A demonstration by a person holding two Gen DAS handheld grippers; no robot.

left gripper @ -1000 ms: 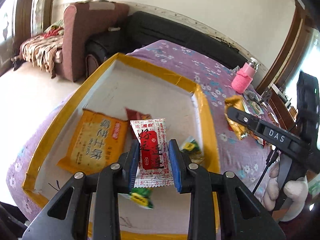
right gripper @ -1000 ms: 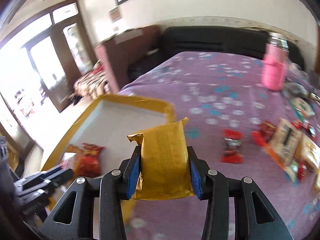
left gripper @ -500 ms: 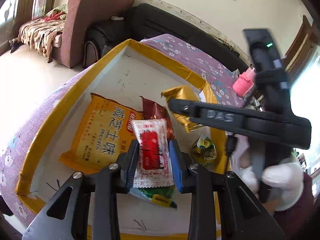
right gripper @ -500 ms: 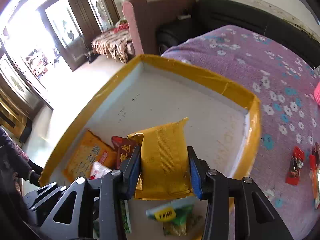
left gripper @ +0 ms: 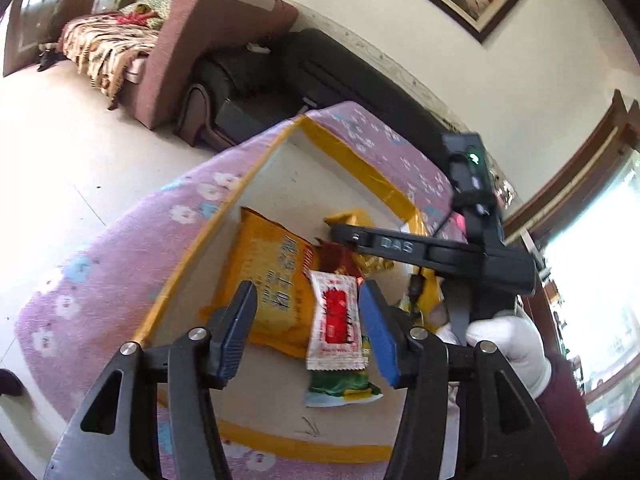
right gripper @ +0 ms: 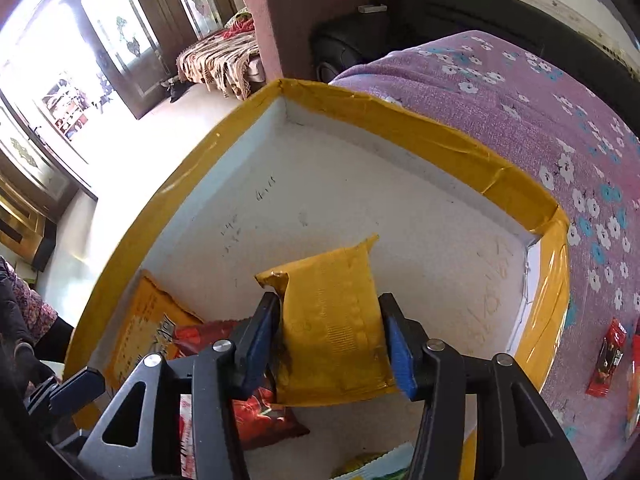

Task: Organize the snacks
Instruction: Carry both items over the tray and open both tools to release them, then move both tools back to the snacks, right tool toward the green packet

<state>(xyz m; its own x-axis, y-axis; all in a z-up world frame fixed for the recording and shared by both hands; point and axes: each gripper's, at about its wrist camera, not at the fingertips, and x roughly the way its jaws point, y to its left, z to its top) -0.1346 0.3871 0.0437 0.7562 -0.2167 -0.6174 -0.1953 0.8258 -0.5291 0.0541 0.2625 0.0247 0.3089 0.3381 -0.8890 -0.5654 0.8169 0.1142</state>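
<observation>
Only the left wrist view shows the white-gloved hand (left gripper: 516, 344) carrying the right gripper (right gripper: 326, 340); only the right wrist view shows the loose red packets (right gripper: 610, 350) on the purple flowered tabletop (right gripper: 540, 92). The left gripper (left gripper: 306, 330) has just been opening: its jaws stand clear of the white-and-red sachet (left gripper: 335, 322) between them. The right jaws, also just opening, flank the gold packet (right gripper: 332, 324); whether they still press it I cannot tell. The yellow-taped tray (right gripper: 400, 120) holds both, plus an orange bag (left gripper: 270, 280), a red packet (right gripper: 256, 412) and a green packet (left gripper: 340, 386).
</observation>
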